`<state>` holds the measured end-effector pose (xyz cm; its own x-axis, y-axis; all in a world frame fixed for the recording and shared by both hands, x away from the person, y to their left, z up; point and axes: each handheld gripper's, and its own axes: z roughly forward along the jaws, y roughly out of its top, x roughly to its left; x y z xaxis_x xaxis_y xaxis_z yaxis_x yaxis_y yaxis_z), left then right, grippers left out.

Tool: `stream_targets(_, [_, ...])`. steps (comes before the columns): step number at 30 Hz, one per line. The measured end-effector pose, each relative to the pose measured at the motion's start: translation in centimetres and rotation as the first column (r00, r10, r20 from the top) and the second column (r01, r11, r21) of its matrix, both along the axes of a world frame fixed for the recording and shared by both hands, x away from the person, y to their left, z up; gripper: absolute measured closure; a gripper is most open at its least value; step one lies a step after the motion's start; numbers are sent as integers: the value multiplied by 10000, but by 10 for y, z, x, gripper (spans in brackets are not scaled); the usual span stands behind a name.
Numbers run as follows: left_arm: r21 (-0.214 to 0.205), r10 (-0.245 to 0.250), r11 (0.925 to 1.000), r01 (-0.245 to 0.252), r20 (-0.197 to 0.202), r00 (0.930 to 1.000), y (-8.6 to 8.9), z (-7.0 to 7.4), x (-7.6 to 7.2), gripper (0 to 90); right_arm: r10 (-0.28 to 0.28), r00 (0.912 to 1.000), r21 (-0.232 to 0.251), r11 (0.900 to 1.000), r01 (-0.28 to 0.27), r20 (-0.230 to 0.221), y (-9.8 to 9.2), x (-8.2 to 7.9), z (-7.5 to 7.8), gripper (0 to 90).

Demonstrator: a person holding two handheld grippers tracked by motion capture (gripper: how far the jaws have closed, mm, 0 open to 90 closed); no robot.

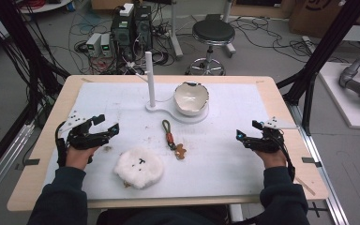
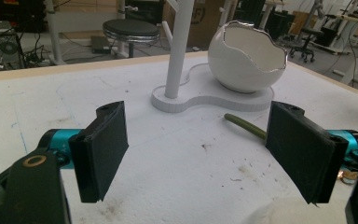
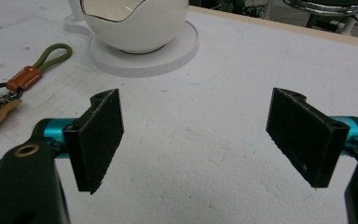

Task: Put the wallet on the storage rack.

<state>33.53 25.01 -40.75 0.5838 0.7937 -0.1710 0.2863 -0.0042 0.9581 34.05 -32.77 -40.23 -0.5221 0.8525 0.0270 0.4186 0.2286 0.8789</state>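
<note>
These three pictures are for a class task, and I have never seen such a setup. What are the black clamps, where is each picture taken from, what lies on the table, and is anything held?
A person sits at a table with a two-jaw tool in each hand: the left hand-held gripper and the right hand-held gripper. One picture looks down from above; the other two come from cameras riding on each tool, looking along its black jaws. On the white surface lie a fluffy white pad, a keychain with an olive loop, and a white stand with an upright post, carrying an eggshell-shaped bowl. Both tools stand open; nothing is held.
</note>
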Motion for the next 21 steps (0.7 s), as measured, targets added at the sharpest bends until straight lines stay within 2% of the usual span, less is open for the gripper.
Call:
stream_targets(6, [-18,-26,10000,26,-34,10000,0,0,0,215,49,10000,9,10000,-49,-17,0,0,0,191])
stream_targets(11, [-52,-202,9998,201,-263,9994,-1,-3,3,226,67,10000,81,9999,-67,-19,-2,2,-1,191])
stream_targets(14, [47,-672,9977,675,-512,9964,-6,-4,2,235,35,10000,123,9999,-35,-3,-4,0,-1,191])
stream_targets(15, [47,-672,9977,675,-512,9964,-6,-4,2,236,35,10000,123,9999,-35,-3,-4,0,-1,191])
stream_targets(17, [111,-1025,9946,1035,-701,9923,-10,-6,3,242,66,10000,76,9999,-66,61,-4,-2,0,192])
stream_targets(19, [155,-1131,9933,1145,-758,9907,-11,-6,3,250,81,9999,59,9999,-81,88,-3,-2,0,193])
stream_targets(20, [275,-1363,9899,1394,-933,9863,-14,-8,4,257,129,9999,1,9999,-129,59,-1,-2,1,193])
stream_targets(21, [275,-1363,9899,1394,-933,9863,-14,-8,4,260,150,9999,-18,9999,-150,36,-1,-2,0,193])
